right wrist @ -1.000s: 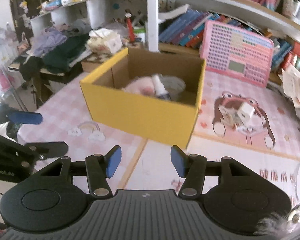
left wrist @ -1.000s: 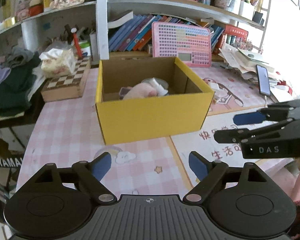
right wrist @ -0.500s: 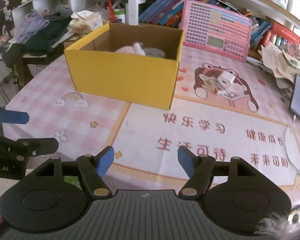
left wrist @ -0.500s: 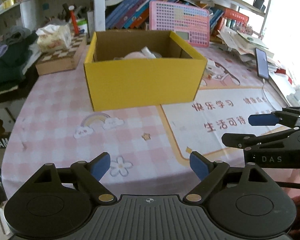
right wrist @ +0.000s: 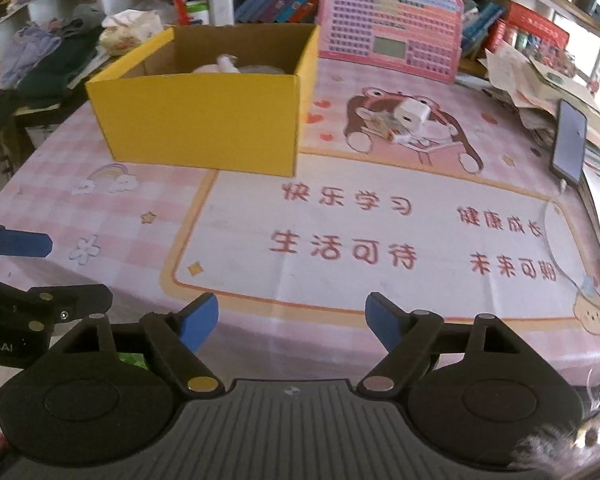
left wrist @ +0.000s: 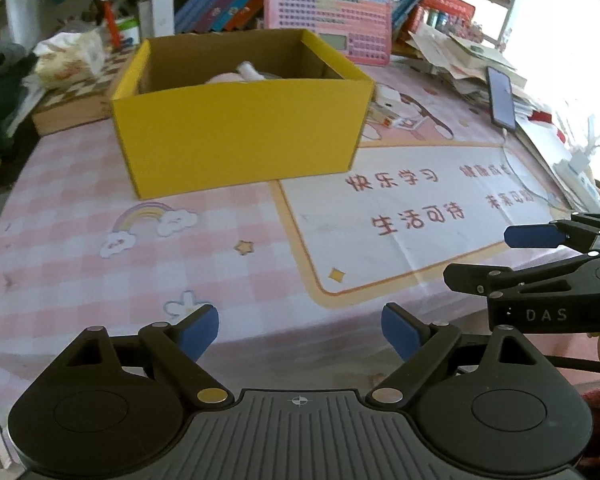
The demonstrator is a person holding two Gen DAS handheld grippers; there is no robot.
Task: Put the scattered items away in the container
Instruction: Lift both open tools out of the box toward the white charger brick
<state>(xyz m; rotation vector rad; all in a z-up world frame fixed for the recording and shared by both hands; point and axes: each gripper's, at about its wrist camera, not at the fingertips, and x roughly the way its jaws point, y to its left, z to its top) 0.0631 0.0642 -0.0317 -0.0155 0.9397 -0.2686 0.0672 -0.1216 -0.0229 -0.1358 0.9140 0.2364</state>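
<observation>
A yellow cardboard box [left wrist: 236,136] stands on the pink tablecloth, also in the right wrist view [right wrist: 204,120]. Inside it lie a pink soft item [left wrist: 228,79] and a white bottle [left wrist: 250,71]. A white charger block with small bits [right wrist: 410,114] lies on the bear print to the right of the box. My left gripper [left wrist: 300,330] is open and empty, low at the table's near edge. My right gripper [right wrist: 292,322] is open and empty, also at the near edge. Each gripper shows at the side of the other's view.
A pink keyboard toy [right wrist: 392,48] leans against the bookshelf behind the box. A phone on a cable [right wrist: 568,140] and piled papers [right wrist: 540,76] lie at the right. A chessboard box with a tissue pack [left wrist: 72,80] and clothes [right wrist: 48,60] sit at the left.
Both grippers have pulled back from the box toward the table's near edge and lowered. Both stayed open and empty. The box's contents have not moved.
</observation>
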